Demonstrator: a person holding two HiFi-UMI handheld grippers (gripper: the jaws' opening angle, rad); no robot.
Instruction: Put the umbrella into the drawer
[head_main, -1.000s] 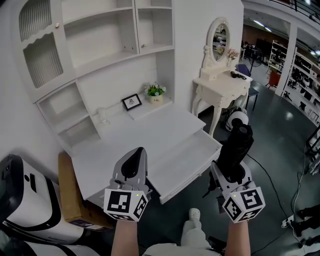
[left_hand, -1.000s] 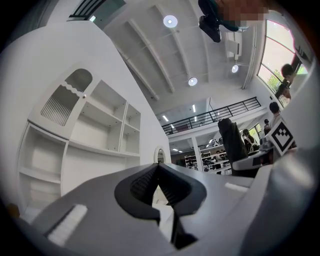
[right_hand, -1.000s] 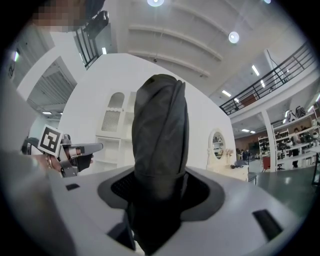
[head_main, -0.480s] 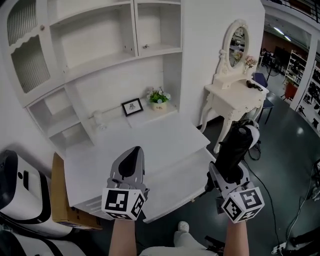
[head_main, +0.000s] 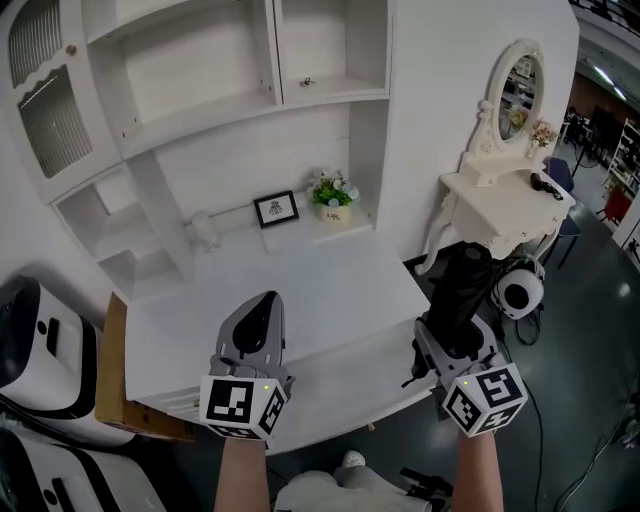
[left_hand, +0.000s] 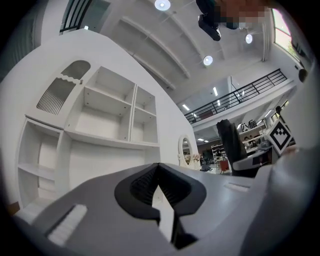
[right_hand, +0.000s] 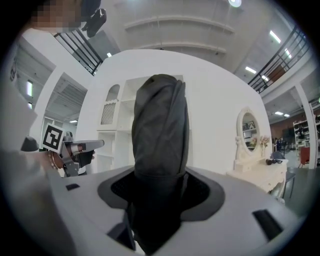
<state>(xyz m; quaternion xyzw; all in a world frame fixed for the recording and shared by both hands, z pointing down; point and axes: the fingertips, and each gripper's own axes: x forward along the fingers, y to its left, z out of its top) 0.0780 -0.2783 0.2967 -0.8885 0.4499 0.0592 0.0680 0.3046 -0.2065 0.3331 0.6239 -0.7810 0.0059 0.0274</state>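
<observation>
Jaws: right gripper (head_main: 452, 345) clamps the folded umbrella (head_main: 466, 285) near one end; left gripper (head_main: 256, 322) closed, empty. Umbrella likely light, slippery fabric over stiff core, so hold firmly mid-body.

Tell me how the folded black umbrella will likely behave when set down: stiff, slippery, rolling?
The umbrella is probably stiff: it juts straight out of the right gripper without drooping. Its wrinkled fabric cover may slide a little. Being rounded, it could roll once released.
</observation>
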